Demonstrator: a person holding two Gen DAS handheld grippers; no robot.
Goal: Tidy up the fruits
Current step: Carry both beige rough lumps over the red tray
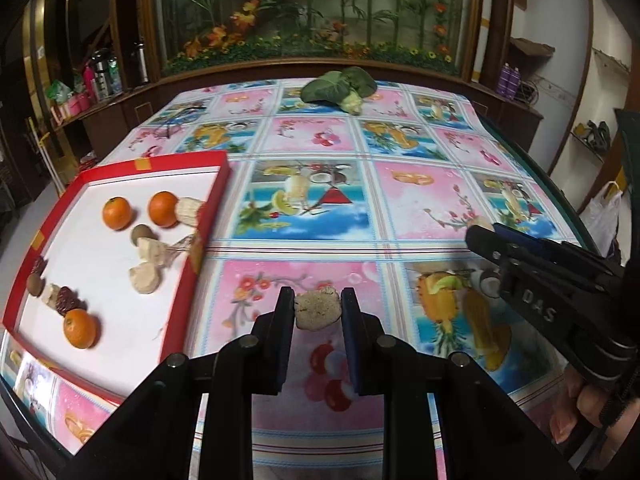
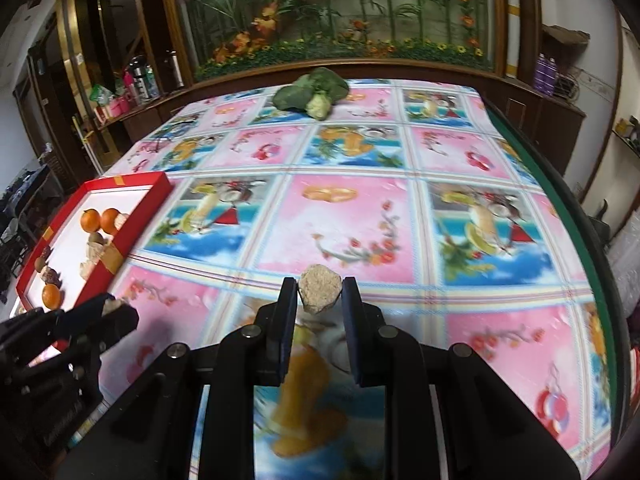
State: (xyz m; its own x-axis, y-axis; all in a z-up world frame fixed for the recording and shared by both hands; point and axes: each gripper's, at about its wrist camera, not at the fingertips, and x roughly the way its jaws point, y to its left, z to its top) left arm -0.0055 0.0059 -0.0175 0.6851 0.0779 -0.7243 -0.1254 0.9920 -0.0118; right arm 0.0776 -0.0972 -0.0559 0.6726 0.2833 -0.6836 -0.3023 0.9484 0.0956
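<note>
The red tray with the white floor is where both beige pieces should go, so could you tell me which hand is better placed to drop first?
Left, probably. Its tongs, shut on a beige lump, sit just beside the red tray; the right tongs hold theirs farther off.

Home dining room, fruit-print tablecloth, wooden cabinets, thermos flasks, framed bamboo-and-flower display

Both wrist views close above the table, angled down; sharing red tray, broccoli
</note>
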